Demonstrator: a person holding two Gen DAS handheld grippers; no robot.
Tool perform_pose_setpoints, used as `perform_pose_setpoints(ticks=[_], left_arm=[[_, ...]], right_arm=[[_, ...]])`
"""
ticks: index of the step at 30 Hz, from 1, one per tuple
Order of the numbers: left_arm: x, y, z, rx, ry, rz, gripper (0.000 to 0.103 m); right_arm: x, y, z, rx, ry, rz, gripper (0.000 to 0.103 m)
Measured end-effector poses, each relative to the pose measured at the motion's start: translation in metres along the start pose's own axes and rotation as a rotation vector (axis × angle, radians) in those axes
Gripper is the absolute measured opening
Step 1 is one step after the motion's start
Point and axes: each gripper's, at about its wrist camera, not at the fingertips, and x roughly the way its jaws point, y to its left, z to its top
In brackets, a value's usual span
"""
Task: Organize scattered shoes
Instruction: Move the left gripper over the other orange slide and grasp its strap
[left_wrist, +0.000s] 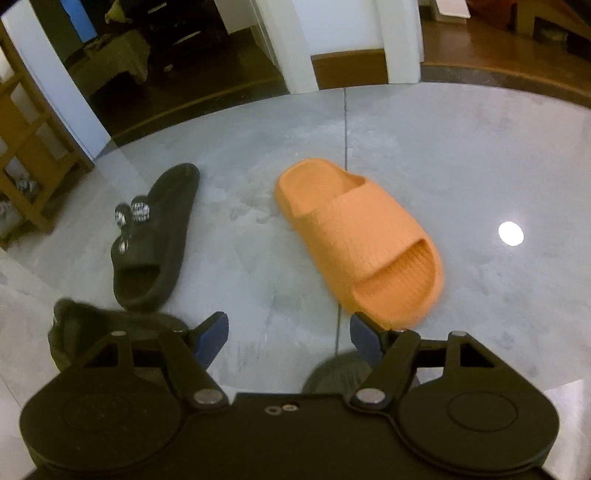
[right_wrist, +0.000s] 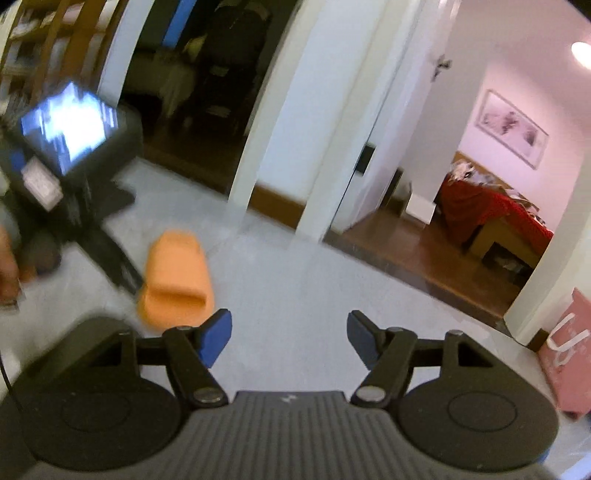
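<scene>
The left gripper hangs above the grey floor with its two blue-tipped fingers spread wide and nothing between them. Just ahead of its right finger lies the orange slipper, flat on the floor, with the toe end toward the camera. To the left, apart from it, lies a black slipper with shiny round ornaments on the strap. A wooden shelf stands at the far left.

The right gripper also has its fingers spread and holds nothing. The picture is blurred; the orange slipper is to its left on the floor.
</scene>
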Motion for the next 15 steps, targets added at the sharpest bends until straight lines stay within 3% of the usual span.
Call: perform_pose_setpoints(ticks=[3,8,12,15], left_arm=[[0.007,0.003,0.009,-0.027,-0.031,0.004,0.073],[0.027,0.022,0.025,-0.093,0.007,-0.019,0.073],[0.041,0.040,0.032,-0.146,0.015,0.000,0.073],[0.055,0.051,0.040,-0.177,0.041,-0.030,0.073]], right_arm=[[0.029,-0.008,0.001,0.111,0.038,0.058,0.075],[0.077,-0.009,0.003,0.207,0.115,0.211,0.075],[0.114,-0.007,0.012,0.328,0.173,0.187,0.075],[0.135,-0.004,0.018,0.416,0.213,0.156,0.075]])
